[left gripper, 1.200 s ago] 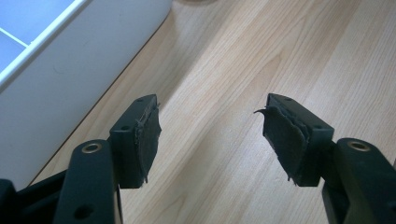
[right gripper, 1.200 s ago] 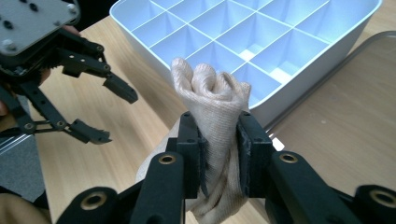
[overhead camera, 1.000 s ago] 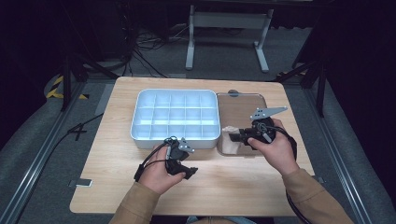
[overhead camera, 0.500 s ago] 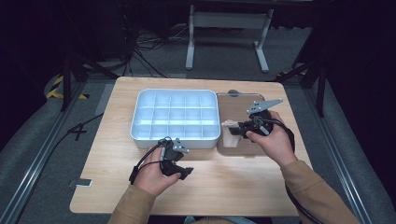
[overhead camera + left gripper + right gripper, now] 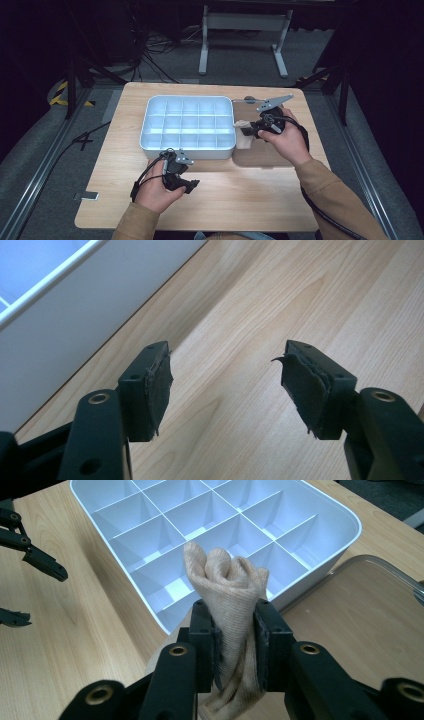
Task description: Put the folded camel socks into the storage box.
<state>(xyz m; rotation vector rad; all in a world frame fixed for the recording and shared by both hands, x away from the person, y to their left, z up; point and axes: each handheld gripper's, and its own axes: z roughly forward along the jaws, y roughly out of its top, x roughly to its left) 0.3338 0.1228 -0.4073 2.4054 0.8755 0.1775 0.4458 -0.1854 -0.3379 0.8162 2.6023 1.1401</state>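
Bunching into soft folds, one beige knitted cloth (image 5: 227, 580) is pinched between the fingers (image 5: 202, 630) of the right gripper (image 5: 248, 131), its ribbed fabric rising above them and a loose end hanging below. It is held just beside the right wall of a single white divided tray (image 5: 150, 112), over one clear lid (image 5: 280, 155) lying flat on the wooden surface (image 5: 250, 195). Four rows of five compartments are counted in the tray. The left gripper (image 5: 225, 385) is held open with nothing between its fingers, above bare wood near the tray's front wall.
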